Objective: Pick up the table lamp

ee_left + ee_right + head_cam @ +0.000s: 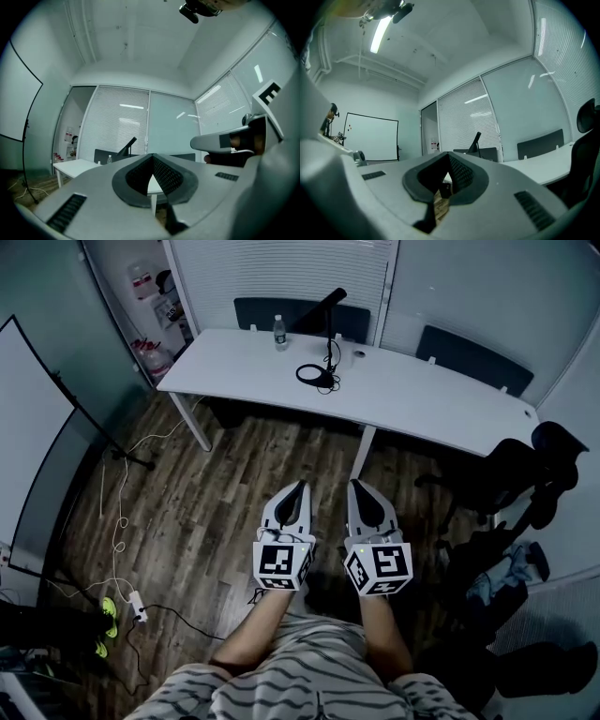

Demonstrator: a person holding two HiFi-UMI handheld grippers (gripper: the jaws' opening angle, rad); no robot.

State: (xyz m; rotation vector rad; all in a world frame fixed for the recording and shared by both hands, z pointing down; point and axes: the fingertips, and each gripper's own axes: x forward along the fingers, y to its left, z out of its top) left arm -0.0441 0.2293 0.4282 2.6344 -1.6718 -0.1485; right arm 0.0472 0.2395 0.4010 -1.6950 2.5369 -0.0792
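Note:
The black table lamp [327, 337] stands on the white table [422, 399] at the far side of the room, its ring-shaped base [314, 375] near the table's middle. Its slanted head also shows far off in the left gripper view [129, 145] and the right gripper view [476, 139]. My left gripper [300, 486] and right gripper [358, 484] are held side by side over the wooden floor, well short of the table, pointing level toward it. Both are shut with nothing between their jaws [152, 158] [449, 157].
A water bottle [279, 332] stands on the table left of the lamp. Dark chairs [473, 357] sit behind the table, and a black office chair [539, 470] with clothes is at the right. A whiteboard [33, 437], a stand and floor cables [117, 540] lie left.

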